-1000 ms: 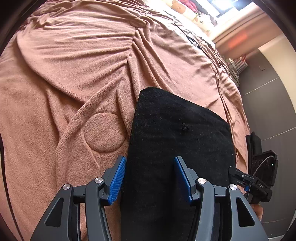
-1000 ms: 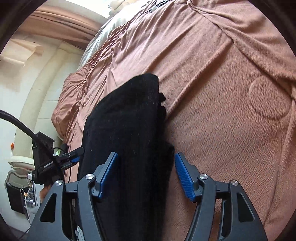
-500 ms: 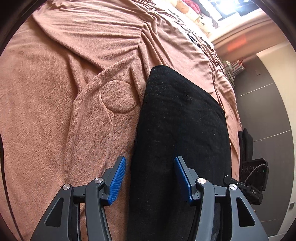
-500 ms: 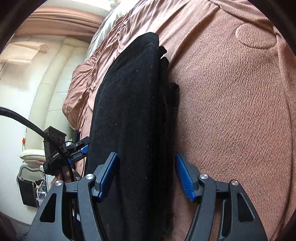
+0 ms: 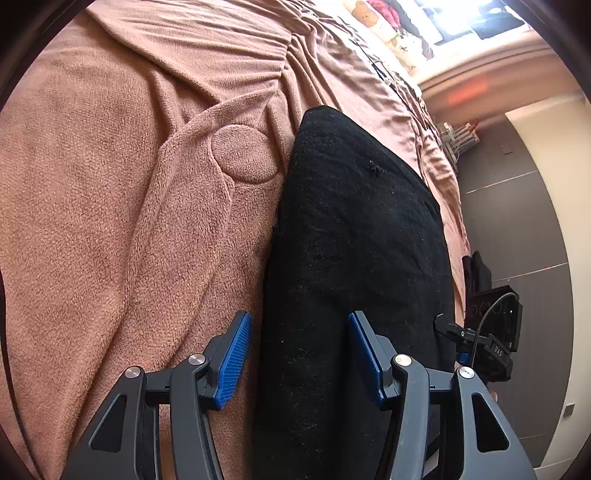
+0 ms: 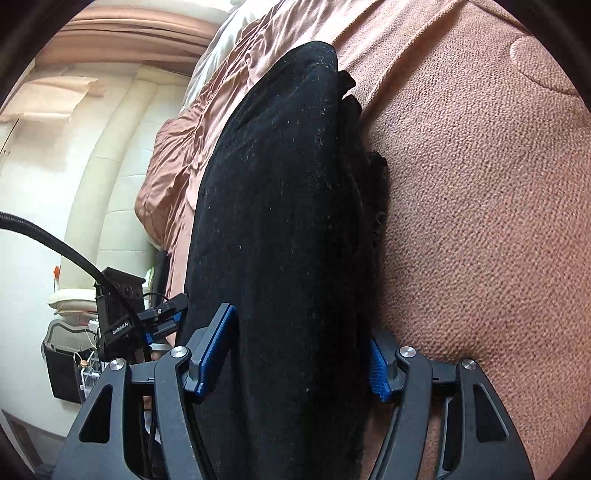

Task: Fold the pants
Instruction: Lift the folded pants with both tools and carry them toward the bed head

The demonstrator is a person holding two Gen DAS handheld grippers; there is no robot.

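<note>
Pants (image 5: pixel 354 258) lie folded on blanket (image 5: pixel 110 184), straddled by each half-open hand-held gripper (image 5: pixel 299 354) (image 6: pixel 303 354), grip unclear.

We see a bed under a rumpled pink-brown blanket (image 5: pixel 110 184), a bright window (image 5: pixel 465 18) beyond it, a dark grey floor (image 5: pixel 517 229), and a padded cream headboard (image 6: pixel 110 177).

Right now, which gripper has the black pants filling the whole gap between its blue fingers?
The right gripper: the folded black fabric pants fill its gap. The left gripper has one finger over the brown fleece blanket.
</note>
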